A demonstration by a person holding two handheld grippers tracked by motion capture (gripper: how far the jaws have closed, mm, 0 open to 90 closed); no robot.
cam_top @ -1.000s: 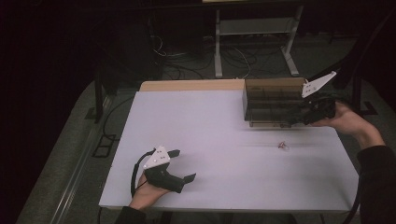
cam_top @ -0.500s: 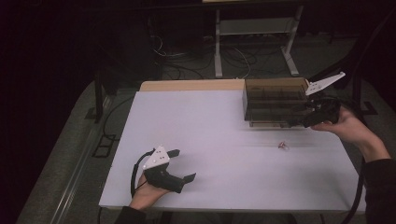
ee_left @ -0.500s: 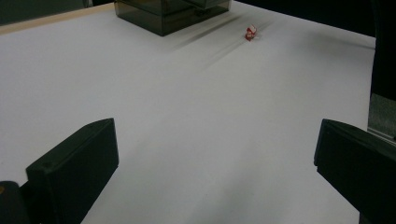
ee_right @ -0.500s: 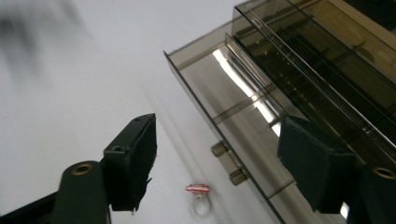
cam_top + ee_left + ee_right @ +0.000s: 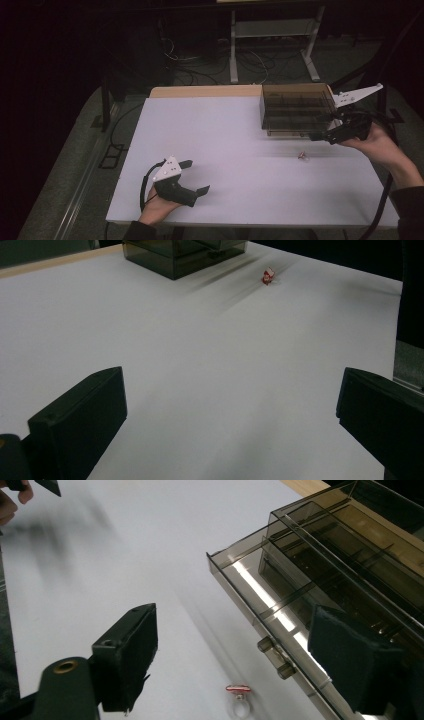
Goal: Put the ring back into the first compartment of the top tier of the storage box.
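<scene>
Smoked drawer box (image 5: 296,107): lower drawer (image 5: 260,607) pulled partway out, right claw (image 5: 320,135) beside its knob (image 5: 274,657), jaws just opening, empty; ring (image 5: 301,156) nearby on bench (image 5: 225,140), unstowed; left claw (image 5: 196,177) open, idle.

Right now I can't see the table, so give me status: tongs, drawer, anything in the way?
Right tongs open, jaws just widened, nothing between. Left tongs open, resting on the table. Drawer pulled partway out. Small red-and-white item lies loose nearby.
</scene>
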